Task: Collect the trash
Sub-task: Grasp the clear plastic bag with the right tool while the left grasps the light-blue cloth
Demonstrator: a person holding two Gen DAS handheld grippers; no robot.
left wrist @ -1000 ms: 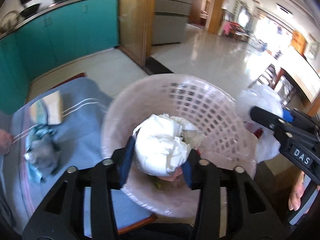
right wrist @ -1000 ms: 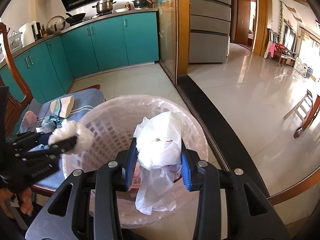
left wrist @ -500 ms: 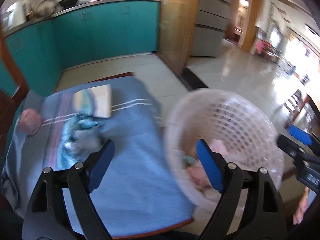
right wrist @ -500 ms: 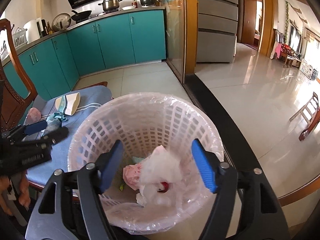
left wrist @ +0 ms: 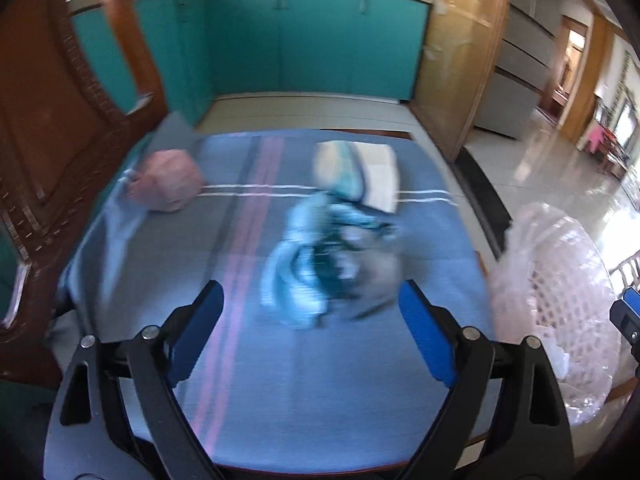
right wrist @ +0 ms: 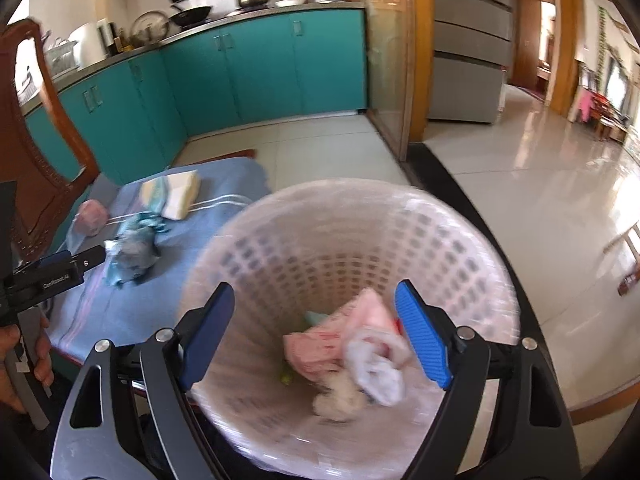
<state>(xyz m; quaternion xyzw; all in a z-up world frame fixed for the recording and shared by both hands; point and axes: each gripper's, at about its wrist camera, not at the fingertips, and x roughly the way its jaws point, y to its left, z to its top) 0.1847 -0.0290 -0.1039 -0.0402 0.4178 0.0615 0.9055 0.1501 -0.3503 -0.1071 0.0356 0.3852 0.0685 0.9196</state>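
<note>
The left gripper (left wrist: pixel 310 330) now hangs over the blue cloth (left wrist: pixel 248 400) that covers the tabletop, its jaws wide, opening further, with nothing between them. A second ago those jaws pinched a white wad of paper over the basket; half a second ago they were already empty and partway across toward the cloth. Ahead of the jaws lies a crumpled blue-and-grey wrapper (left wrist: pixel 332 256), blurred, apart from the pads. Further back on the cloth sit a pink crumpled ball (left wrist: pixel 166 182) at the left and a folded white-and-teal packet (left wrist: pixel 360 174) just beyond the wrapper. The white lattice basket (left wrist: pixel 560 300), lined with a clear bag, has slid to the right edge of the left wrist view.

The right gripper (right wrist: pixel 316 336) hovers over the mouth of the basket (right wrist: pixel 352 240), jaws wide and opening, empty. A second ago they clamped a white plastic bag above the rim; that white bag (right wrist: pixel 376 372) now lies at the bottom of the basket beside a pink wrapper (right wrist: pixel 320 348) and a pale wad (right wrist: pixel 340 400). In the right wrist view the left gripper's tip (right wrist: pixel 86 258) reaches in from the left toward the wrapper on the cloth, and a hand (right wrist: pixel 20 360) grips its handle at the frame's edge.
</note>
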